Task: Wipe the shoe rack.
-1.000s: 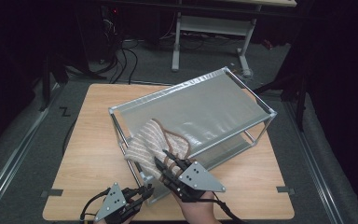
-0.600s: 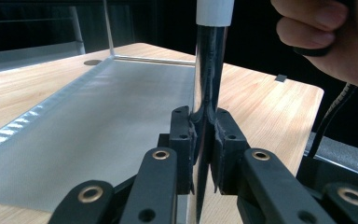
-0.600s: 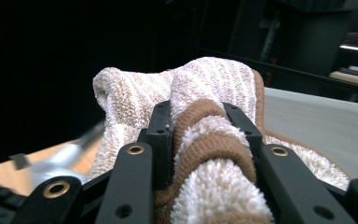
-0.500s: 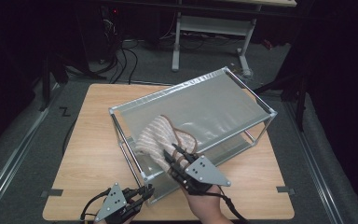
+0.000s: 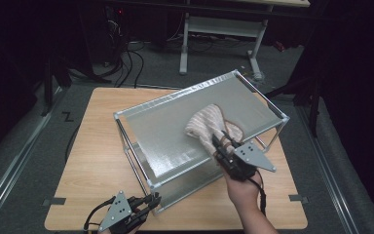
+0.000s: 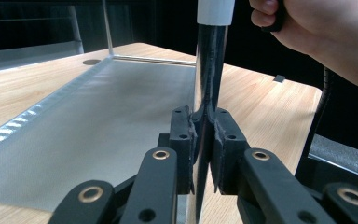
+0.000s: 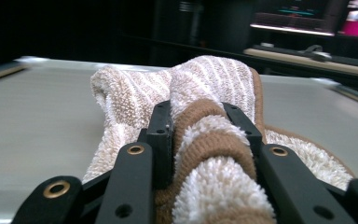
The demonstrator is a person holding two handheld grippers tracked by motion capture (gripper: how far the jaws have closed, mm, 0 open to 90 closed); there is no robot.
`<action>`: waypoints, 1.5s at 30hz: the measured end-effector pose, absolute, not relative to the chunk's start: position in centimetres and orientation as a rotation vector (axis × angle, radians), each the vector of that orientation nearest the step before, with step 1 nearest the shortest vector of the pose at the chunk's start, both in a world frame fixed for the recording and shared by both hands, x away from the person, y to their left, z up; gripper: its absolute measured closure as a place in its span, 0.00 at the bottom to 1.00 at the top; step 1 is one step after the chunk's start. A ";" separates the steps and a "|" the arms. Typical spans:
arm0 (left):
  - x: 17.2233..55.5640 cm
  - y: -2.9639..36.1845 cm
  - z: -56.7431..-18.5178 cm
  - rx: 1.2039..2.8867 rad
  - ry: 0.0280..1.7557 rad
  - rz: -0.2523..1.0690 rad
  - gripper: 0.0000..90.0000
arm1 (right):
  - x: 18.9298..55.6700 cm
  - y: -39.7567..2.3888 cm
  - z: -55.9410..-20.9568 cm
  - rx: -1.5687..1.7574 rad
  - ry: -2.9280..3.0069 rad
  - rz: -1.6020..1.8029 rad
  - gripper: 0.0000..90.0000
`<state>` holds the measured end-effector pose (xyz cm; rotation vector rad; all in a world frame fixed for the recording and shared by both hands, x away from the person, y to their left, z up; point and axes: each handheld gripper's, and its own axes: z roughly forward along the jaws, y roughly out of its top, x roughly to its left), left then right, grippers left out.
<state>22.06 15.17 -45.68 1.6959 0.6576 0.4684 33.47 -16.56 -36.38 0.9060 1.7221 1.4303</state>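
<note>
Left tongs (image 6: 204, 140) pinch rack's front corner post (image 6: 208, 70), probably so rack (image 5: 141, 113) won't slide on bench (image 5: 92, 161). Right tongs (image 7: 205, 126) clamp bunched striped towel (image 5: 207, 126), pressed flat on top shelf (image 5: 165, 131) mid-wipe, near right side.

The light wooden table top (image 5: 97, 161) is lit brightly from above, while the room around it stays very dark. The shiny upright metal post (image 6: 209, 74) shows glare, and the striped beige terry cloth (image 7: 214, 196) is blurred near the camera.
</note>
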 end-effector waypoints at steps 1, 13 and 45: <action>22.1 15.2 -45.7 1.697 0.657 0.469 0.89 | 33.8 -17.0 -36.4 0.914 1.715 1.419 0.76; 21.9 15.5 -45.6 1.700 0.659 0.477 0.89 | 38.4 -23.8 -36.0 1.059 1.599 1.261 0.76; 22.0 16.3 -45.7 1.687 0.685 0.494 0.89 | 39.8 -29.0 -33.4 1.129 1.483 1.214 0.81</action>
